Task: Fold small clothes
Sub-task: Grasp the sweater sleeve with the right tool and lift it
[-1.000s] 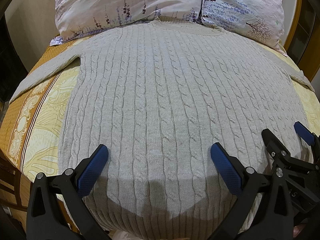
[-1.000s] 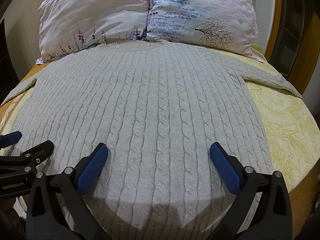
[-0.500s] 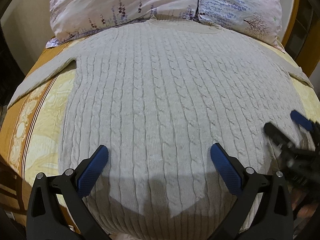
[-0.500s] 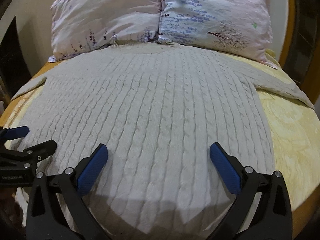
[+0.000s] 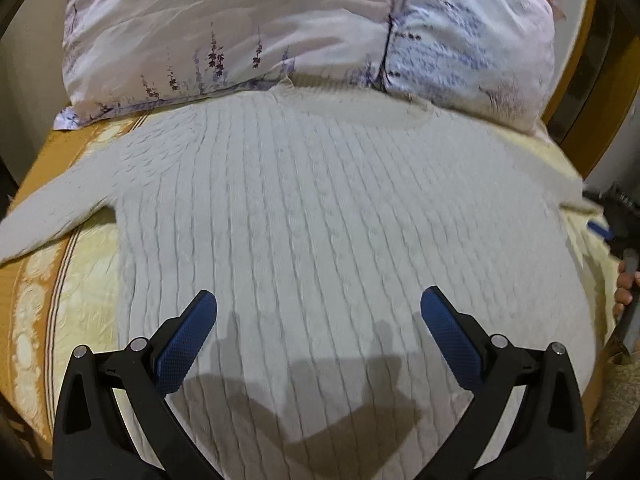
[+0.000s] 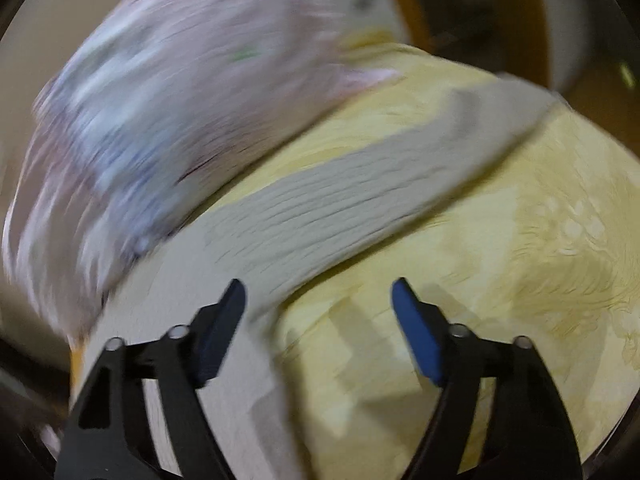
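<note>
A light grey cable-knit sweater point(image 5: 320, 220) lies flat on the bed, neck toward the pillows, both sleeves spread out. My left gripper point(image 5: 319, 312) is open and empty above the sweater's lower body. My right gripper point(image 6: 318, 300) is open and empty, hovering near the armpit of the right sleeve point(image 6: 360, 196), which runs diagonally up and right across the yellow bedspread. The right wrist view is blurred. The right gripper also shows at the right edge of the left wrist view point(image 5: 612, 220).
Two floral pillows point(image 5: 248, 28) lie at the head of the bed, touching the sweater's collar. The yellow patterned bedspread point(image 6: 520, 280) shows on both sides. A wooden bed frame point(image 5: 576, 92) rises at the back right. The bed's edge lies close below both grippers.
My right gripper has swung fast to the right, from the sweater's hem to its right sleeve. My left gripper has moved forward a little over the sweater's body. Both stay open.
</note>
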{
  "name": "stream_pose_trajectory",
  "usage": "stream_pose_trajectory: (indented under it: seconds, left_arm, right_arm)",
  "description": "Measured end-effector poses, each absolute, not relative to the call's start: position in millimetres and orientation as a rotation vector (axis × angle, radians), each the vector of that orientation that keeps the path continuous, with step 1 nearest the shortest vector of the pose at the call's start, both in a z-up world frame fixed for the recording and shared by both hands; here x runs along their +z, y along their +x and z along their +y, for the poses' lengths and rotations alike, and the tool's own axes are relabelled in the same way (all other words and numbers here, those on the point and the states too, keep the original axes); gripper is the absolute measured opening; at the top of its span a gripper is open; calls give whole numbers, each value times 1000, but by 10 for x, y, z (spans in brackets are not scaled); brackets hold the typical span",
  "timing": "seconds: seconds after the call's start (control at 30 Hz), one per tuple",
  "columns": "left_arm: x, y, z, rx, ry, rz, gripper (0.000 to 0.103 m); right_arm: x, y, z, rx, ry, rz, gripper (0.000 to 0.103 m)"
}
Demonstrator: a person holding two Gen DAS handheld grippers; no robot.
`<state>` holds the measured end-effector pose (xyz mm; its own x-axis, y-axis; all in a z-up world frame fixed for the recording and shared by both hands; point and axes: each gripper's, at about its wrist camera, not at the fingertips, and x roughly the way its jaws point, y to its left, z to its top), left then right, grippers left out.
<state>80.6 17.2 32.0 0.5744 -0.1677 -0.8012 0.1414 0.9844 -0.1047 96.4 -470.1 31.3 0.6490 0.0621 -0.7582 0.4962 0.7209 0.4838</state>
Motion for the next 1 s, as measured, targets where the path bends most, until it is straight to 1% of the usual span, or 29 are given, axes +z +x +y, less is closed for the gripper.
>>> stream_pose_trajectory:
  seconds: [0.13,0.2,0.27,0.33,0.57,0.63,0.7,0.83,1.0]
  left_arm:
    - [376,945,198,-183,-30,907,102]
    - [405,1011,218,-197,-35,879,102]
    - [427,1069,239,-213,-46,861,102]
    - [445,1143,261,-223,-54,851,102]
    - [449,1350,331,-253,-118,820,102]
    - [434,1413,348,-275,-142,819,102]
    - [419,1475,368,-291,-163,819,102]
    - [389,1562,436,-322,-225,819,102]
    - [348,1641,505,-356,-306,829,102]
  right_arm:
    - [180,983,-5121,-351,869,804,56]
    - [158,1008,-5271,-380,878,778,54]
    - [135,1052,-5355,-403,881,770,49]
    - [97,1107,-5460,-416,897,767,37]
    - [-20,1143,-5619,-472,913,736,20]
    - [-13,1155,-5611,-478,880,734,12]
    - [53,1192,-5545,-481,821,726,10]
    - [411,1264,-5265,-429,685,657,9]
    - [831,1423,-4594,-201,591,601,9]
